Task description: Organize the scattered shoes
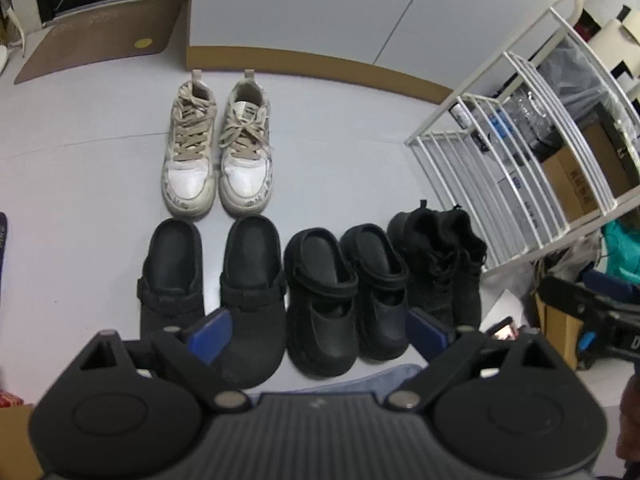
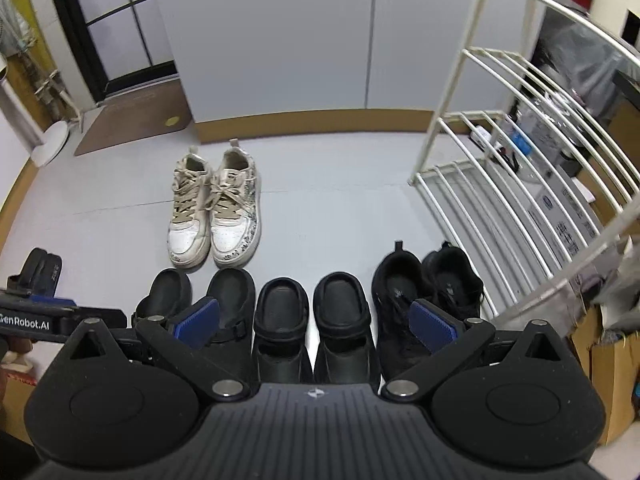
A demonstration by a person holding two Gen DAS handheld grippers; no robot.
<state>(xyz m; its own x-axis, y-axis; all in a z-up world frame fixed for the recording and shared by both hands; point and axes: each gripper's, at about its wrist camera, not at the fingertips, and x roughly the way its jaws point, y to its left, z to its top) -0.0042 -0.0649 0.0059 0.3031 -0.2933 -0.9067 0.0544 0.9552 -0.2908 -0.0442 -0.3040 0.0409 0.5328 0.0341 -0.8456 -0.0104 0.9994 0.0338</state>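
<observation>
left gripper [image 1: 318, 334]: blue-padded fingers [image 1: 210, 338] spread wide apart, holding nothing, hanging above the near row of shoes. its body also shows at the left edge of the right wrist view.

right gripper [image 2: 314, 322]: blue-padded fingers [image 2: 434, 326] likewise wide apart and empty, hanging over the same row.

near row, on the pale grey floor [image 1: 340, 152], three black pairs side by side, toes toward the cameras:
- black clogs [image 1: 212, 276], with a strap across each, at the left end of the row; a small gap between the two.
- black slip-ons [image 1: 346, 288], chunky soles, in the middle, the two touching, just beside the clogs.
- black sneakers [image 1: 444, 268], at the right end, pressed together, near the foot of the rack.

far row: white sneakers [image 1: 218, 148], beige laces, marked and scuffed, set side by side just behind the clogs, heels toward the brown skirting of the wall [image 2: 320, 120].

surroundings:
- white rack [image 1: 516, 152], slatted shelves, at the right edge of the floor, boxes visible behind it.
- brown doormat [image 2: 140, 120], with a yellow dot, in the far left corner by a dark-framed door.
- one more dark pair of shoes [image 2: 42, 270] lying apart at the left edge of the floor in the right wrist view.
</observation>
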